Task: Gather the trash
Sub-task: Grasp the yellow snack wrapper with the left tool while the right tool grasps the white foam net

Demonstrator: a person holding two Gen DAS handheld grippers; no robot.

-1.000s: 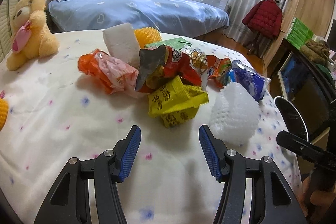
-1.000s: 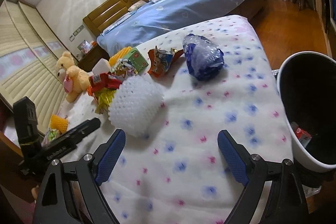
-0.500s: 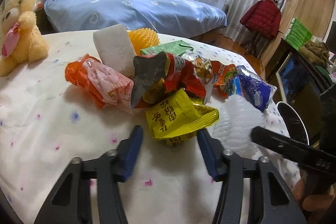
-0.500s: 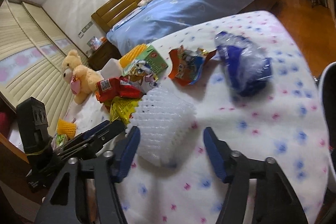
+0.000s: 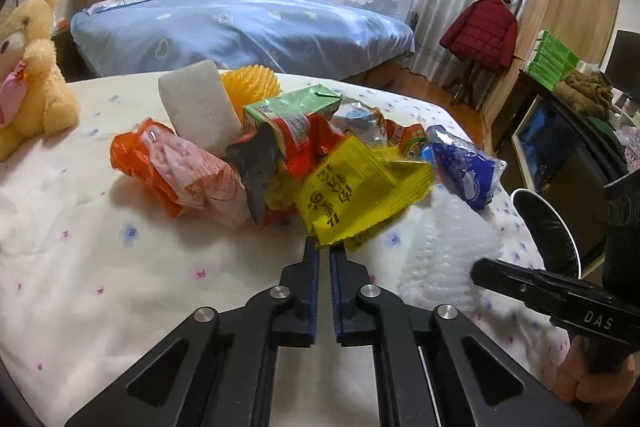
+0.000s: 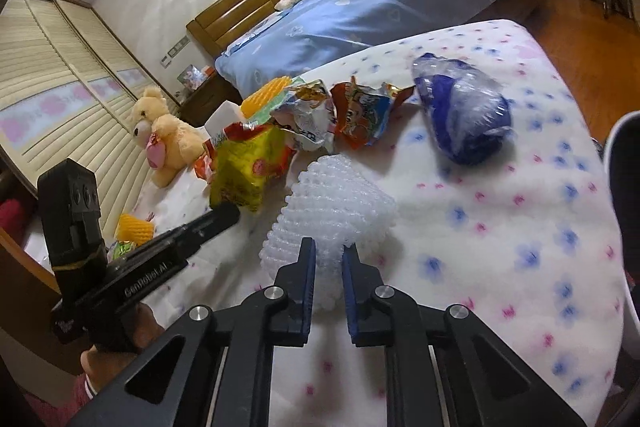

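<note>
Both grippers have closed since the earlier frames, where their jaws stood wide apart short of the trash pile.

Left side: the left gripper (image 5: 325, 251) is clenched on the near edge of the yellow wrapper (image 5: 352, 193), with only a thin slit between its blue pads. The wrapper lies at the front of the pile on the flowered bedspread (image 5: 120, 267), touching the red wrapper (image 5: 308, 143) and just beside the orange and pink bag (image 5: 184, 167). A white foam block (image 5: 198, 107) and a green carton (image 5: 296, 105) stand behind them. A teddy bear (image 5: 28, 79) sits well apart at the far left and is not trash.

Right side: the right gripper (image 6: 328, 255) is clamped on the near end of the white foam net (image 6: 332, 203), which bulges between the jaws. The blue bag (image 6: 464, 115) lies apart on the bedspread to its right. The bin (image 5: 548, 231) stands off the bed's edge at the far right.

Step in hand: grasp complete on two items; neither appears lifted clear yet.

Next move: raise both items free of the pile, carry them right over the bin's rim, then release. The yellow wrapper is held by its edge only, so it may slip or drag its neighbours.
</note>
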